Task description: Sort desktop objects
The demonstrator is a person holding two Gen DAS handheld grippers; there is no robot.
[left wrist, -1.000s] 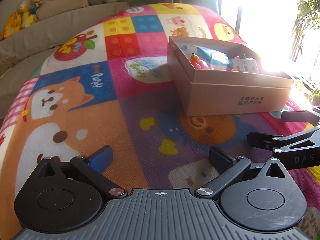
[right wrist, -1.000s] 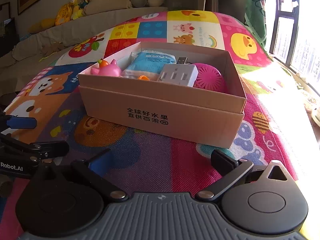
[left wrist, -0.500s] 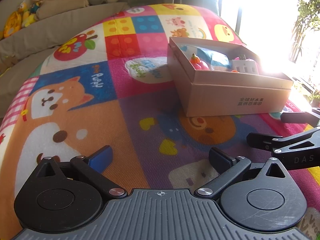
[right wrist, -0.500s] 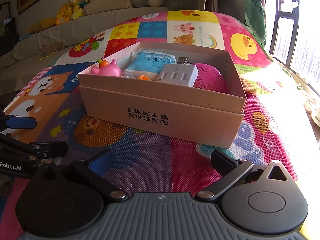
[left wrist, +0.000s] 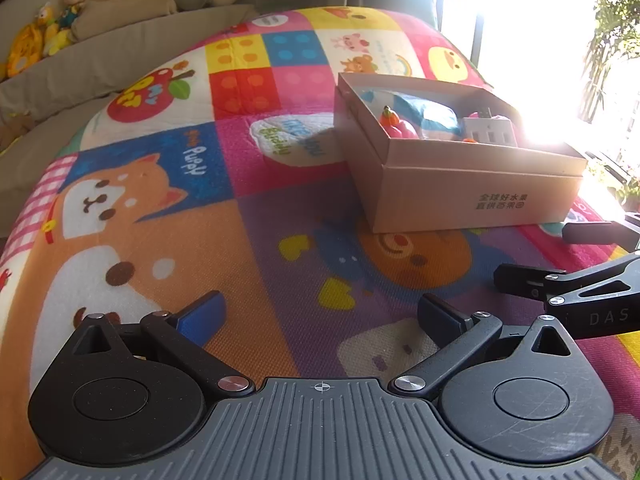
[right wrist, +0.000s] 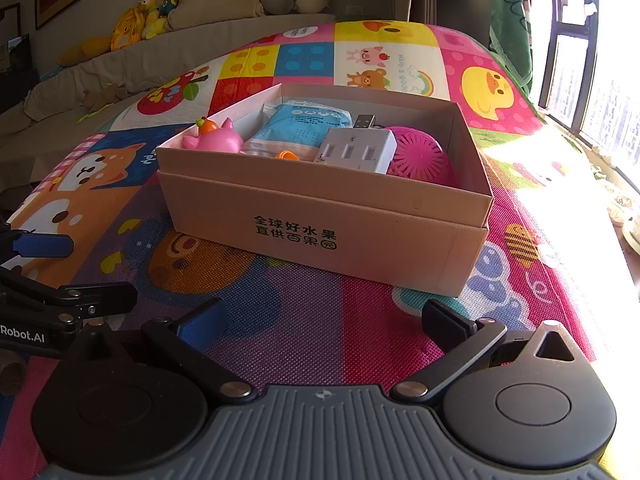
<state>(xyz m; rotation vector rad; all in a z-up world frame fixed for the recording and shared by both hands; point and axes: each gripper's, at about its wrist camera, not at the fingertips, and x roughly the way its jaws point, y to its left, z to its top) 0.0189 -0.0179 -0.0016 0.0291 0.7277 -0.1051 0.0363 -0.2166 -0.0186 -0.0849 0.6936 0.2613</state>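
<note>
A brown cardboard box stands on the colourful play mat; it also shows in the left wrist view. Inside lie a pink pig toy, a blue packet, a white USB hub, a pink mesh ball and a small orange piece. My right gripper is open and empty, low over the mat in front of the box. My left gripper is open and empty, to the left of the box and nearer than it.
A beige sofa with plush toys runs along the far side. A bright window is at the right. The right gripper's fingers show at the right of the left wrist view; the left gripper's fingers show at the left of the right wrist view.
</note>
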